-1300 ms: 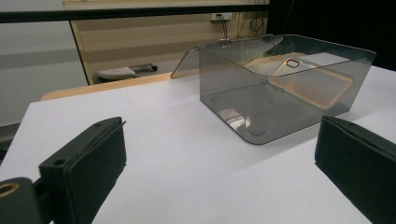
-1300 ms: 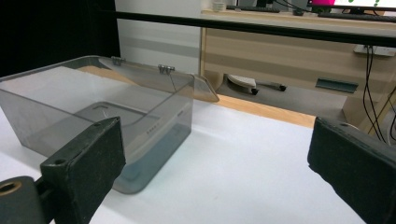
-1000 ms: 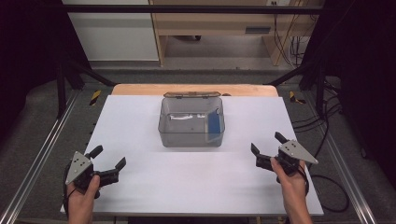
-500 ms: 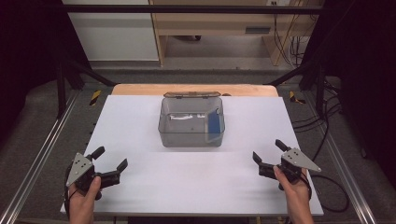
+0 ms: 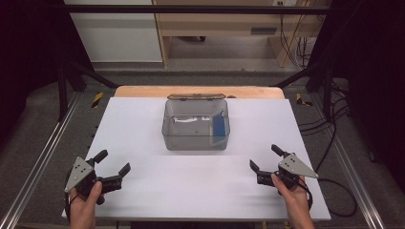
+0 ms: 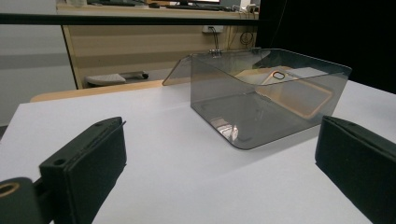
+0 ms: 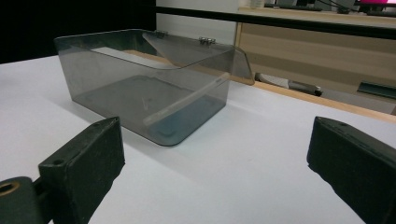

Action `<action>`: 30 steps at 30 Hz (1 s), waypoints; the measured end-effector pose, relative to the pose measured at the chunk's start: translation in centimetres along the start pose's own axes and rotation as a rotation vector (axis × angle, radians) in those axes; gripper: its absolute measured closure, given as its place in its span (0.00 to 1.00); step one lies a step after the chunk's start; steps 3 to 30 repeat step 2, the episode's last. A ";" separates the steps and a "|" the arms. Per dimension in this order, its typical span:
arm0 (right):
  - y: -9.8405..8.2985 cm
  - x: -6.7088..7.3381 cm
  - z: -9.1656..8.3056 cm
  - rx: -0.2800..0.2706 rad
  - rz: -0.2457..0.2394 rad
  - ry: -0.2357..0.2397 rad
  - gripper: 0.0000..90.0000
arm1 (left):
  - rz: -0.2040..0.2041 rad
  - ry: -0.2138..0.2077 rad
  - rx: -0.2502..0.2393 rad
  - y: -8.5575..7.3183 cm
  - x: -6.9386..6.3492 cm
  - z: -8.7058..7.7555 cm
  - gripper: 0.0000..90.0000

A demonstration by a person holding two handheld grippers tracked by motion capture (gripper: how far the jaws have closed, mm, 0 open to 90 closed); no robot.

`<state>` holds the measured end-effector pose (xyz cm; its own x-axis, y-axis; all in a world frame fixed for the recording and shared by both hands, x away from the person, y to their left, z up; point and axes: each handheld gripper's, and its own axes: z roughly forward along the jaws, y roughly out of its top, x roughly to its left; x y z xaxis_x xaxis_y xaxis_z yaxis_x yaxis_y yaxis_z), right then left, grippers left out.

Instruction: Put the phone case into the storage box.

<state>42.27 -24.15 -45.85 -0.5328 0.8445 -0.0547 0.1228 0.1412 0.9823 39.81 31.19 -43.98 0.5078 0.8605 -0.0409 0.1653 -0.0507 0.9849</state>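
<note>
A clear smoky plastic box (image 5: pixel 196 128) stands mid-table with its hinged lid (image 5: pixel 196 97) folded back behind it. Inside, a blue phone case (image 5: pixel 219 125) leans against the right wall; it looks orange-rimmed through the box (image 6: pixel 261 105) as the case (image 6: pixel 299 91) in the left gripper view, and edge-on as the case (image 7: pixel 187 105) in the right gripper view. My left gripper (image 5: pixel 113 161) is open near the front left of the table, holding nothing. My right gripper (image 5: pixel 264 157) is open at the front right, also holding nothing. Both point toward the box (image 7: pixel 140 88) from well short of it.
The white tabletop (image 5: pixel 143 119) has a wooden strip (image 5: pixel 143 90) along its far edge. Metal frame rails (image 5: pixel 38 157) run along both sides, and cables (image 5: pixel 334 143) lie on the floor at right. A wooden bench (image 6: pixel 140 42) stands beyond the table.
Both hands have drifted slightly toward the near edge of the table, the right one more. Both grippers stay open. The box has not moved.
</note>
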 end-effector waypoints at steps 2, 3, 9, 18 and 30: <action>0.0 0.2 0.0 0.002 -0.007 0.006 0.05 | 0.001 -0.001 0.001 0.0 -0.1 0.1 0.02; 0.0 0.2 0.0 0.002 -0.007 0.006 0.05 | 0.001 -0.001 0.001 0.0 -0.1 0.1 0.02; 0.0 0.2 0.0 0.002 -0.007 0.006 0.05 | 0.001 -0.001 0.001 0.0 -0.1 0.1 0.02; 0.0 0.2 0.0 0.002 -0.007 0.006 0.05 | 0.001 -0.001 0.001 0.0 -0.1 0.1 0.02; 0.0 0.2 0.0 0.002 -0.007 0.006 0.05 | 0.001 -0.001 0.001 0.0 -0.1 0.1 0.02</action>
